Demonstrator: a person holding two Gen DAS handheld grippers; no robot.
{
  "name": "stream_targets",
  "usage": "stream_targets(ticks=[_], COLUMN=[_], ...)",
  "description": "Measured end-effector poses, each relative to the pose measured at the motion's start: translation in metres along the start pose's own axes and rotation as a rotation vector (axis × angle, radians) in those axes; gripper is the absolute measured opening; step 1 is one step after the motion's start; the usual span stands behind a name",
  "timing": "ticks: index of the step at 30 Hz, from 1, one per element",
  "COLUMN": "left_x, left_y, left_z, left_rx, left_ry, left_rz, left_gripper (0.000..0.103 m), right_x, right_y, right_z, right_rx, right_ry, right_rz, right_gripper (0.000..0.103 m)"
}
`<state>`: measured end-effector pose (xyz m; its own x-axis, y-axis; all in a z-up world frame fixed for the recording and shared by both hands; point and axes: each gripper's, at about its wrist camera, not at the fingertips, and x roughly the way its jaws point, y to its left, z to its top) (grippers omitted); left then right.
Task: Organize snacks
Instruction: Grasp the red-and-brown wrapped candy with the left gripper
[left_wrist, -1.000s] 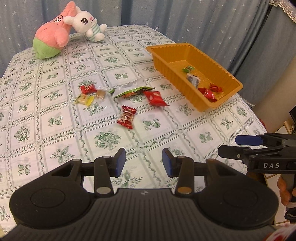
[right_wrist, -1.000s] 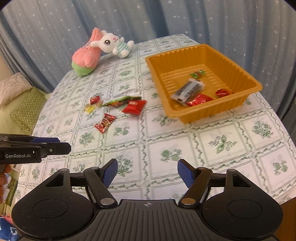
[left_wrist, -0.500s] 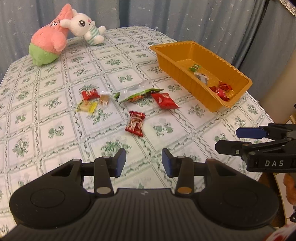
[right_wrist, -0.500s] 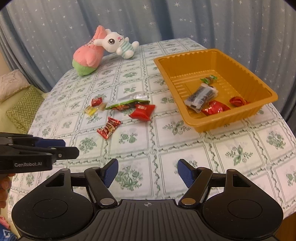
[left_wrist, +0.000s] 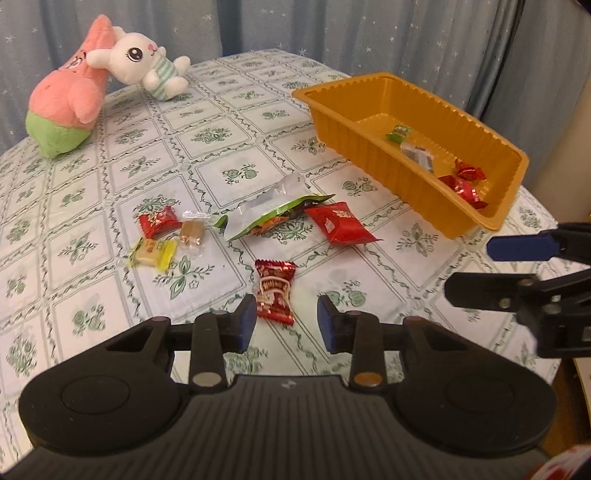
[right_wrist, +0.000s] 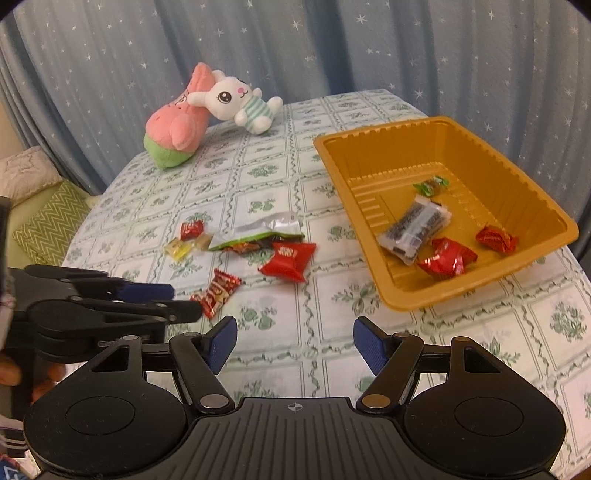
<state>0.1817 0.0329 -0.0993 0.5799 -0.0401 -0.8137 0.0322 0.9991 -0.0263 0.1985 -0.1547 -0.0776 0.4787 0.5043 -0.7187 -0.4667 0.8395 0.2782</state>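
A dark red snack packet (left_wrist: 275, 290) lies on the patterned tablecloth, its near end between the blue pads of my left gripper (left_wrist: 286, 325). The jaws are closing, and neither pad touches the packet. Beyond it lie a red packet (left_wrist: 338, 223), a green and silver bag (left_wrist: 269, 210), a small red candy (left_wrist: 157, 221), a brown candy (left_wrist: 192, 232) and a yellow one (left_wrist: 153, 253). The orange tray (right_wrist: 461, 291) at the right holds a black-and-white packet (right_wrist: 415, 229), a green candy (right_wrist: 430, 184) and two red wrappers. My right gripper (right_wrist: 295, 343) hovers open and empty, short of the tray.
A pink plush (left_wrist: 68, 99) and a white rabbit plush (left_wrist: 146, 70) lean together at the table's far left corner. Blue star-patterned curtains hang behind. In the right wrist view, a green cushion (right_wrist: 48, 221) lies off the table's left edge. The table's right edge drops off near the tray.
My left gripper has moved forward and down until the dark red packet lies between its tips, and its jaws have narrowed. The right gripper has crept forward over the table.
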Motion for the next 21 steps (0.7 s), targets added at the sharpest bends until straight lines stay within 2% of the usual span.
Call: stream_targets(ticks=[13,21], left_x=[0.039,0.045], left_y=[0.006,0.009], left_z=[0.014,0.015], left_rx=[0.037,0.032], left_ry=[0.045,0.057], left_rz=[0.002,-0.004], left_gripper=[0.028,0.020], right_x=[0.009,0.013], right_y=[-0.008,-0.006], right_z=[0.014,0.019], right_rx=[0.019,0.008], right_ry=[-0.002,0.000], right_rz=[0.003,0.012], right_gripper=[0.069,0.069])
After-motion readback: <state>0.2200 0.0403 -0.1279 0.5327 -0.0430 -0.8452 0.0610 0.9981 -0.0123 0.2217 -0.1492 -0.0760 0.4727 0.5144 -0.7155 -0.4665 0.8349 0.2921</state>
